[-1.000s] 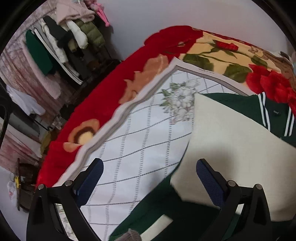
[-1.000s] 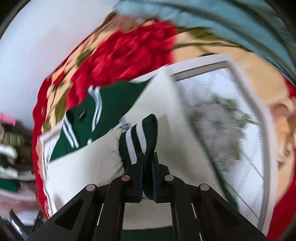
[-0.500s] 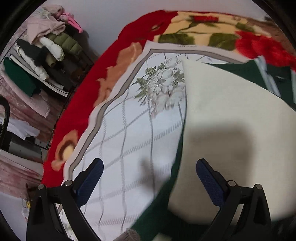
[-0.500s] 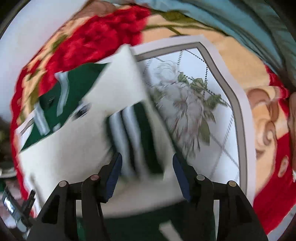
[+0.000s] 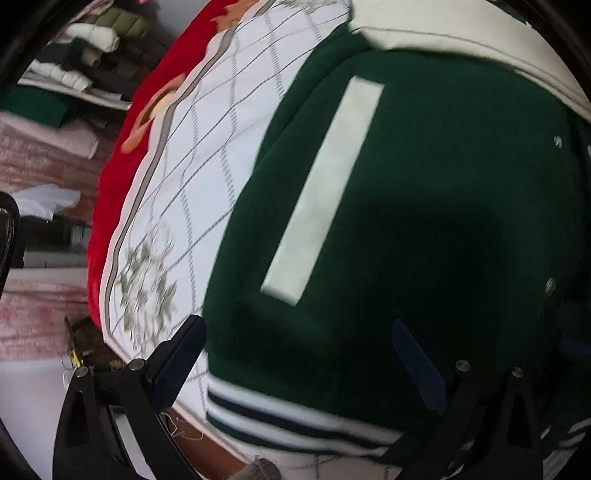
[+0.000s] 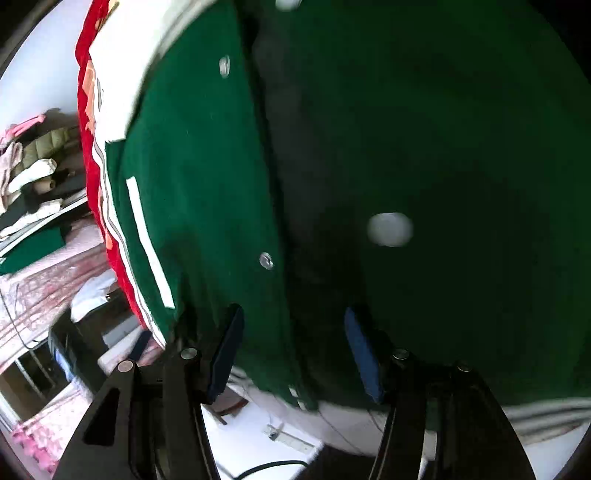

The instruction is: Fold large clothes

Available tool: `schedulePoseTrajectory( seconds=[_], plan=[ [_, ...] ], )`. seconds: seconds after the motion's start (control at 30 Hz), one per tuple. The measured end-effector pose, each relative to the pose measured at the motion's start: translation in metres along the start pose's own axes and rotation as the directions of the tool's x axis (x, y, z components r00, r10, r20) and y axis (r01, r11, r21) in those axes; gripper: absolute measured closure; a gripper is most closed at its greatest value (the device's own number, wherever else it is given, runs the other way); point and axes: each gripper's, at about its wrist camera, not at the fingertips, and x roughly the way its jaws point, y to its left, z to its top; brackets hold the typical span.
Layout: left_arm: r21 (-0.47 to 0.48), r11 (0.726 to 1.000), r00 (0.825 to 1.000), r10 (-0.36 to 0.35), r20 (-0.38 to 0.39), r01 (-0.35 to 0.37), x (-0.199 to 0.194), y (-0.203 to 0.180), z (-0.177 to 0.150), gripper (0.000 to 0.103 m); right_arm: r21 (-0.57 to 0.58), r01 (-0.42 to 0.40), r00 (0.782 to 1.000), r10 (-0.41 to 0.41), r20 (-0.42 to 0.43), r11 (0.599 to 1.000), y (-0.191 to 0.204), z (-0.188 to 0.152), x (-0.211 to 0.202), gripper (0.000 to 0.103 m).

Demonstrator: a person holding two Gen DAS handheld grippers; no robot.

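Note:
A dark green varsity jacket [image 5: 424, 192] lies spread on the bed, with a white pocket stripe [image 5: 321, 188], a cream sleeve [image 5: 461, 33] at the top and a striped hem [image 5: 288, 417] near the bed's edge. My left gripper [image 5: 299, 363] hangs open over the jacket's lower left corner, just above the hem, with nothing between its pads. In the right wrist view the jacket [image 6: 424, 147] fills the frame, with its snap buttons [image 6: 266, 260] along the front opening. My right gripper [image 6: 295, 354] stands open over the front opening near the hem, and no cloth is pinched.
A white quilted bedspread [image 5: 207, 147] lies under the jacket on a red floral blanket [image 5: 118, 173]. Shelves with stacked clothes [image 5: 85, 48] stand past the bed's left side. Below the bed's edge I see the floor with a cable [image 6: 266, 467].
My right gripper let go of the striped cuff and opened. Both grippers swept from the jacket's upper part down to its hem. The left gripper stayed open.

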Motion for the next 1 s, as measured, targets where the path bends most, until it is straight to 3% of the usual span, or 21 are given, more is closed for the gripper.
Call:
schedulePoseTrajectory(
  seconds=[0.03,0.07,0.1,0.2,0.27,0.33,0.4,0.47,0.53,0.57,0.6,0.7,0.8,0.83,0.87,0.9,0.93,1.0],
  plan=[
    [0.001,1.000,1.000,0.006,0.002,-0.006,-0.001,0.002,-0.003,0.000,0.001,-0.030,1.000,0.030,0.007,1.000,0.000,0.001,0.007,0.051],
    [0.002,1.000,1.000,0.009,0.012,-0.009,-0.004,0.004,-0.005,0.000,-0.011,-0.017,1.000,0.017,0.020,1.000,0.003,0.000,0.013,0.093],
    [0.004,1.000,1.000,0.011,0.018,-0.011,-0.006,0.006,-0.006,0.000,-0.019,0.017,0.999,-0.016,0.030,1.000,0.004,-0.001,0.016,0.097],
    [0.004,1.000,0.999,0.000,0.048,0.000,-0.020,0.007,-0.007,0.000,-0.002,0.086,0.991,-0.085,0.105,0.996,0.004,-0.015,-0.007,0.098],
    [0.010,1.000,0.996,-0.014,0.083,0.013,-0.029,0.005,-0.007,0.000,-0.016,0.161,0.972,-0.156,0.175,0.987,-0.001,-0.024,-0.032,0.098],
    [0.041,0.999,0.994,-0.014,0.105,0.010,-0.031,-0.006,-0.008,0.000,-0.063,0.220,0.969,-0.211,0.129,0.973,-0.009,-0.024,-0.032,0.097],
    [0.060,0.998,0.996,-0.035,0.088,0.030,-0.026,-0.016,-0.009,0.000,-0.083,0.226,0.974,-0.222,0.052,0.971,-0.011,-0.016,-0.033,0.095],
    [0.069,0.996,0.996,-0.053,0.076,0.048,-0.022,-0.026,-0.010,0.000,-0.075,0.210,0.976,-0.205,0.068,0.975,-0.009,-0.014,-0.051,0.088],
    [0.087,0.996,0.996,-0.039,0.083,0.031,-0.018,-0.033,-0.011,0.000,-0.080,0.224,0.965,-0.209,0.157,0.971,-0.006,-0.012,-0.079,0.060],
    [0.093,0.995,0.996,-0.030,0.087,0.022,-0.015,-0.038,-0.011,0.000,-0.077,0.262,0.948,-0.242,0.206,0.962,-0.006,-0.009,-0.091,0.037],
    [0.097,0.995,0.996,-0.026,0.086,0.017,-0.012,-0.040,-0.012,0.000,-0.074,0.293,0.936,-0.270,0.226,0.953,-0.008,-0.005,-0.095,0.034],
    [0.123,0.992,0.997,-0.004,0.072,-0.005,0.003,-0.051,-0.015,0.000,-0.070,0.344,0.930,-0.329,0.166,0.936,-0.021,0.004,-0.078,0.034],
    [0.140,0.990,0.996,0.007,0.088,-0.019,0.006,-0.057,-0.017,0.000,-0.121,0.442,0.894,-0.425,0.141,0.889,-0.023,0.010,-0.044,0.036],
    [0.146,0.989,0.996,0.006,0.091,-0.020,0.008,-0.055,-0.017,0.000,-0.128,0.493,0.865,-0.469,0.179,0.861,-0.020,0.007,-0.039,0.041],
    [0.150,0.989,0.996,0.004,0.093,-0.018,0.008,-0.053,-0.017,0.000,-0.120,0.512,0.852,-0.486,0.194,0.850,-0.018,0.004,-0.038,0.051],
    [0.149,0.989,0.996,0.000,0.092,-0.014,0.007,-0.053,-0.018,0.000,-0.117,0.516,0.849,-0.488,0.202,0.849,-0.016,0.003,-0.038,0.071],
    [0.147,0.989,0.996,-0.006,0.090,-0.007,0.007,-0.051,-0.018,0.000,-0.103,0.509,0.851,-0.483,0.205,0.854,-0.015,0.002,-0.039,0.083],
    [0.144,0.990,0.996,-0.013,0.086,0.001,0.006,-0.050,-0.019,0.000,-0.047,0.472,0.868,-0.456,0.197,0.880,-0.018,0.002,-0.045,0.087]
  ],
)
